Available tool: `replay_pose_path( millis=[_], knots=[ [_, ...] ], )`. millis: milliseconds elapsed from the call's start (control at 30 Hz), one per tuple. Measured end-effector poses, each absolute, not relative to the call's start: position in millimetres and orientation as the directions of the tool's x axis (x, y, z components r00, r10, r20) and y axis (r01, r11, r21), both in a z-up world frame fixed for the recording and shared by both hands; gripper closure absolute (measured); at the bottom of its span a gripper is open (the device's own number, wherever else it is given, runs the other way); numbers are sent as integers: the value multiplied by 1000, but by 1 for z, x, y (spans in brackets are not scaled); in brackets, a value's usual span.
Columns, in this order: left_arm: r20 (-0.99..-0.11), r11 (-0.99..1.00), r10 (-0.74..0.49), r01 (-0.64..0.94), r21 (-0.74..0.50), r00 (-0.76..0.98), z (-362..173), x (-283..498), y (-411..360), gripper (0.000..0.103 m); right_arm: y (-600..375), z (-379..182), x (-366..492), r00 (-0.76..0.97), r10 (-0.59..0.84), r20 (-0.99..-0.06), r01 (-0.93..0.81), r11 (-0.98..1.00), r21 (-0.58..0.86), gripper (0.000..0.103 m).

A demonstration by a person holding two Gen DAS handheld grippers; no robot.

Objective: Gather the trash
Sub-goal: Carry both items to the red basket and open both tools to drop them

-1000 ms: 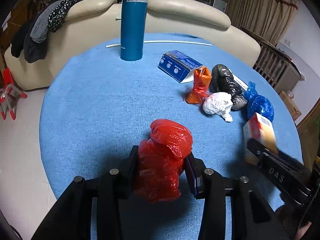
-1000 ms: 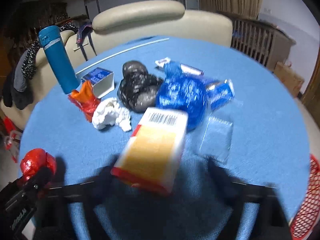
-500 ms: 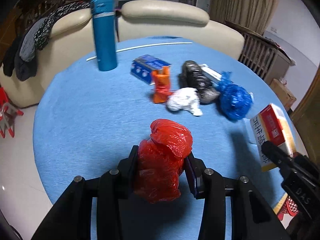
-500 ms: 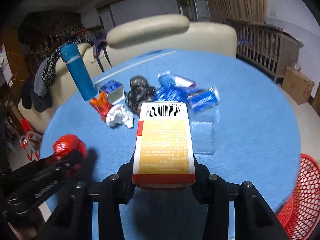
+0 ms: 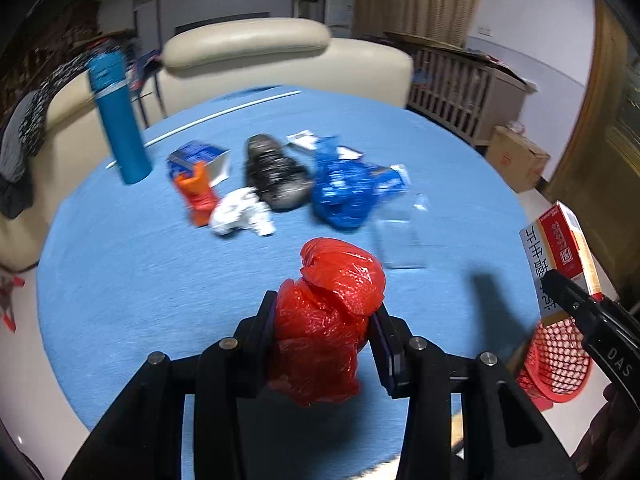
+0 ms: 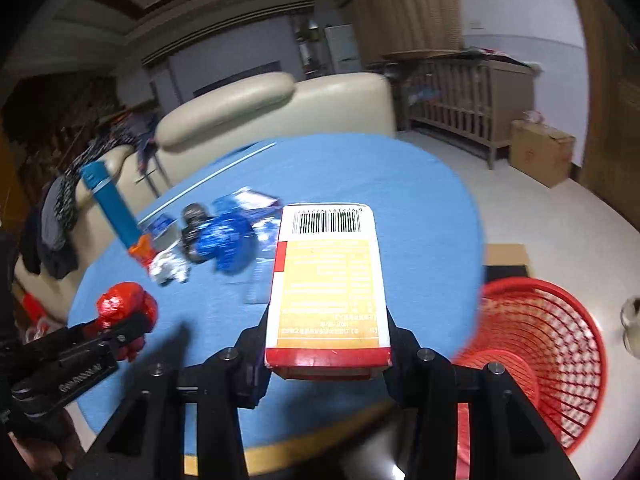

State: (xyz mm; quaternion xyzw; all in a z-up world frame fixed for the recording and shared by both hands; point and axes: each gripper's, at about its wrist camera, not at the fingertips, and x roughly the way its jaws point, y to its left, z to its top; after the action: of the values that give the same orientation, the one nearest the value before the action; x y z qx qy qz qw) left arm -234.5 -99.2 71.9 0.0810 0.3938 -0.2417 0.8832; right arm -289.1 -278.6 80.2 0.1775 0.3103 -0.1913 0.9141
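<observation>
The left gripper [image 5: 325,322] was clamped on a crumpled red plastic bag [image 5: 330,322], held above the blue round table [image 5: 120,280]. The right gripper [image 6: 326,344] was clamped on a yellow and red carton [image 6: 327,284] with a barcode, near the table's edge, beside a red mesh basket [image 6: 548,364] on the floor. On the table lay an orange bag [image 5: 197,192], white wad [image 5: 240,216], black bag [image 5: 272,172] and blue bag [image 5: 348,192], near a teal flask [image 5: 118,116].
</observation>
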Motion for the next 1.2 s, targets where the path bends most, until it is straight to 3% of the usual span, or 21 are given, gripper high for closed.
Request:
replay_pose_path(
  millis=[467, 733, 800, 867, 933, 1200],
  knots=[
    [-729, 738, -485, 674, -44, 483, 89, -280, -188, 59, -372, 49, -372, 648, -377, -662, 657, 717, 234, 55],
    [-730, 666, -522, 745, -27, 440, 91, -301, -234, 59, -411, 18, -395, 550, -403, -732, 745, 632, 211, 55],
    [-732, 652, -529, 758, -26, 430, 90, -304, -243, 59, -416, 8, -397, 524, -388, -758, 757, 619, 207, 53],
    [-736, 633, -536, 774, -26, 414, 89, -307, -256, 59, -419, 0, -397, 506, -372, -778, 762, 617, 200, 37],
    [-741, 620, -539, 784, -26, 401, 87, -309, -265, 59, -420, -4, -398, 501, -370, -783, 766, 611, 201, 31],
    [-767, 548, -553, 835, -41, 325, 72, -321, -304, 59, -442, 12, -429, 503, -468, -726, 828, 502, 250, 30]
  ],
)
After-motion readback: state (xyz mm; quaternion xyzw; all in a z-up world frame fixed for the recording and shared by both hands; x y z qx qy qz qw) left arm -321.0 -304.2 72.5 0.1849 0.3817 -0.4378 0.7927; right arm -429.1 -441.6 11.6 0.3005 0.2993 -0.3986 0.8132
